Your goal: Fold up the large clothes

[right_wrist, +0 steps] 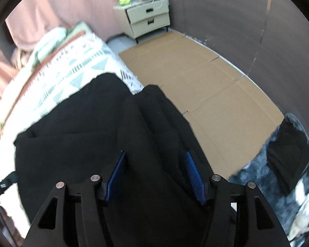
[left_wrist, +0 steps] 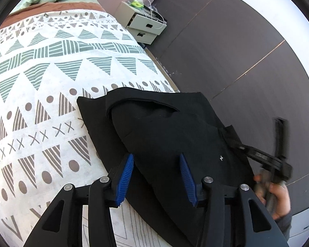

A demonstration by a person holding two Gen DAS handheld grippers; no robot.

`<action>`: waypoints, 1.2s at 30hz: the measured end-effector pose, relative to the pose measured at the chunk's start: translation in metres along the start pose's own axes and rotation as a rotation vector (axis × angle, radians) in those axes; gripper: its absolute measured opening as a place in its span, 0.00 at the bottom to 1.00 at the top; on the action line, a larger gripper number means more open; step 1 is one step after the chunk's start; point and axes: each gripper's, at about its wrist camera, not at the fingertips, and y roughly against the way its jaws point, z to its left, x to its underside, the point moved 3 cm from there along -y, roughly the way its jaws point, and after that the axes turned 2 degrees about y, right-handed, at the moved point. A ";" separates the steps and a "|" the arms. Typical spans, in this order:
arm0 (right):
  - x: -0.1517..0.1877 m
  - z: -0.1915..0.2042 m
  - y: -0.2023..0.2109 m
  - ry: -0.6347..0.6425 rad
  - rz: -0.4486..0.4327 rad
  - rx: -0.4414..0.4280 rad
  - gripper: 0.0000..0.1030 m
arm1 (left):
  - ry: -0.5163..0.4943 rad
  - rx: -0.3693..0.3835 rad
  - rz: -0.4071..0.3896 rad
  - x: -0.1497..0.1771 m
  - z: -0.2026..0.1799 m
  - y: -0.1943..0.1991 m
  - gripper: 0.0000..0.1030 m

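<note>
Lying folded on patterned bedspread (left_wrist: 41, 78): black garment (left_wrist: 164, 127), layered flaps.

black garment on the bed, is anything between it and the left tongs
Nothing visible stands in the way. The left tongs are open right over the folded black fabric garment, which lies at the edge of the white patterned bedspread, with no other object between the blue pads and the cloth.

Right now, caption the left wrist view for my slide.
Open left gripper over the folded black garment on the patterned bedspread.
</note>
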 end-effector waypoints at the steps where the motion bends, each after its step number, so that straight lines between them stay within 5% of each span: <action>1: 0.005 -0.004 0.013 -0.008 -0.020 0.004 0.57 | -0.002 0.000 0.000 0.000 0.000 0.000 0.47; 11: 0.079 -0.054 0.098 -0.218 -0.127 -0.011 0.63 | 0.004 -0.032 0.010 -0.006 0.005 -0.010 0.51; 14: 0.097 -0.069 0.102 -0.300 -0.128 -0.029 0.64 | -0.008 -0.059 0.002 -0.005 0.007 -0.012 0.60; 21: 0.124 -0.074 0.079 -0.351 -0.062 -0.067 0.64 | -0.012 -0.052 -0.016 -0.005 0.012 -0.019 0.61; 26: 0.126 -0.080 0.059 -0.369 -0.081 -0.079 0.32 | -0.024 -0.074 -0.024 -0.009 0.013 -0.030 0.63; 36: 0.126 -0.082 0.052 -0.370 -0.122 0.040 0.31 | -0.056 -0.114 -0.011 -0.011 0.003 -0.028 0.65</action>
